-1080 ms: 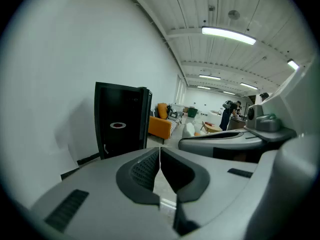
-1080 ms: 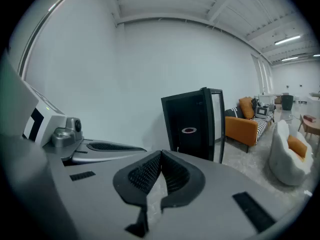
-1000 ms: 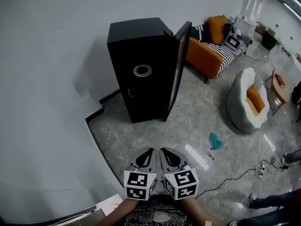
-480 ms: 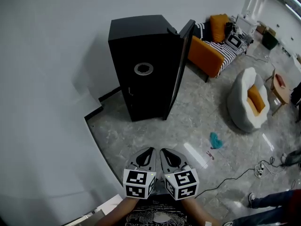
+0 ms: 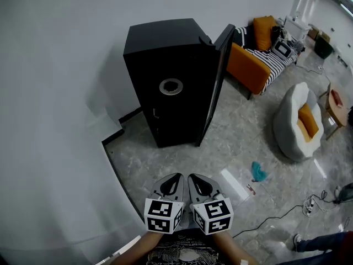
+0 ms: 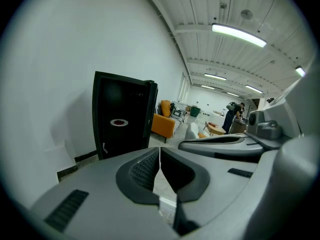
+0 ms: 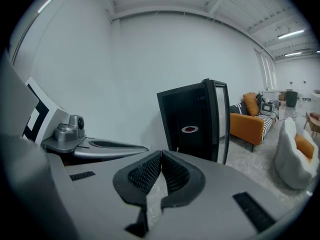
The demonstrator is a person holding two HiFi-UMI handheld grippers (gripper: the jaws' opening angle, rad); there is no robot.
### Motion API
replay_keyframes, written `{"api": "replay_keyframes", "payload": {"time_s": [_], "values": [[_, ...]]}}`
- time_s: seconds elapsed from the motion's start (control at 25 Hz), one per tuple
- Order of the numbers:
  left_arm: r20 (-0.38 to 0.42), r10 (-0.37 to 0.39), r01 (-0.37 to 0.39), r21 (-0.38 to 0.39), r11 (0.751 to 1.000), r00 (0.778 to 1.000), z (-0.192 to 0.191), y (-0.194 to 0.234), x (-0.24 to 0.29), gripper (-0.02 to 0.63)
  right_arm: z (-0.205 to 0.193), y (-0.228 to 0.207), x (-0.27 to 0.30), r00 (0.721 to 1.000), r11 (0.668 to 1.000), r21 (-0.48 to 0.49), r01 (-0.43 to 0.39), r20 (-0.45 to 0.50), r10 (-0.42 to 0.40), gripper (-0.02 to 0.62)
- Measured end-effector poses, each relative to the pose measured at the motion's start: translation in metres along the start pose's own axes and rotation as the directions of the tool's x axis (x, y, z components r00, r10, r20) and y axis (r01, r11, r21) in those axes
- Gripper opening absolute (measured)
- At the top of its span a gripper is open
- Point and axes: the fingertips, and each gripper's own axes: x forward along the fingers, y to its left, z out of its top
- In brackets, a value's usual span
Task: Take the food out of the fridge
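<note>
A tall black fridge (image 5: 168, 81) stands against the white wall, its door (image 5: 216, 76) ajar on the right side. A round silver-rimmed mark (image 5: 171, 85) shows on its near face. No food is visible. The fridge also appears in the left gripper view (image 6: 120, 116) and in the right gripper view (image 7: 192, 121). My left gripper (image 5: 175, 178) and right gripper (image 5: 192, 178) hang side by side low in the head view, well short of the fridge. Both are shut with nothing between their jaws (image 6: 159, 159) (image 7: 161, 161).
An orange sofa (image 5: 251, 65) with a striped blanket stands right of the fridge. A white beanbag chair (image 5: 300, 120) sits further right. A teal scrap (image 5: 258, 171), a white strip (image 5: 234, 184) and a black cable (image 5: 287, 217) lie on the grey marble floor. A white ledge (image 5: 110, 148) runs at left.
The head view has shifted slightly, so the fridge and sofa sit a little further right and lower. Both grippers keep the same place and stay shut.
</note>
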Motion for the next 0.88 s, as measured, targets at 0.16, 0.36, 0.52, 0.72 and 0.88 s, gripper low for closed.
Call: {"api": "replay_keyframes", "payload": {"time_s": [0.16, 0.36, 0.52, 0.72, 0.88], "values": [[-0.011, 0.017, -0.017, -0.004, 1.000, 1.000, 0.018, 0.006, 0.039, 0.020, 0.015, -0.031, 0.026, 1.000, 1.000, 0.003, -0.019, -0.008, 0.019, 0.021], [-0.025, 0.032, -0.032, -0.009, 0.999, 0.999, 0.047, 0.014, 0.091, 0.020, 0.043, -0.074, 0.059, 0.999, 0.999, 0.007, -0.040, -0.013, 0.040, 0.022], [-0.023, 0.050, -0.050, -0.020, 0.999, 0.998, 0.071, 0.017, 0.126, 0.020, 0.065, -0.102, 0.080, 0.998, 0.998, 0.001, -0.064, -0.012, 0.064, 0.023], [-0.028, 0.072, -0.073, -0.010, 0.997, 0.997, 0.092, 0.015, 0.160, 0.020, 0.084, -0.135, 0.097, 0.996, 0.996, 0.012, -0.085, -0.008, 0.085, 0.022], [-0.035, 0.091, -0.092, -0.012, 0.996, 0.995, 0.105, 0.016, 0.182, 0.020, 0.094, -0.156, 0.108, 0.995, 0.995, 0.022, -0.102, -0.009, 0.102, 0.021]]}}
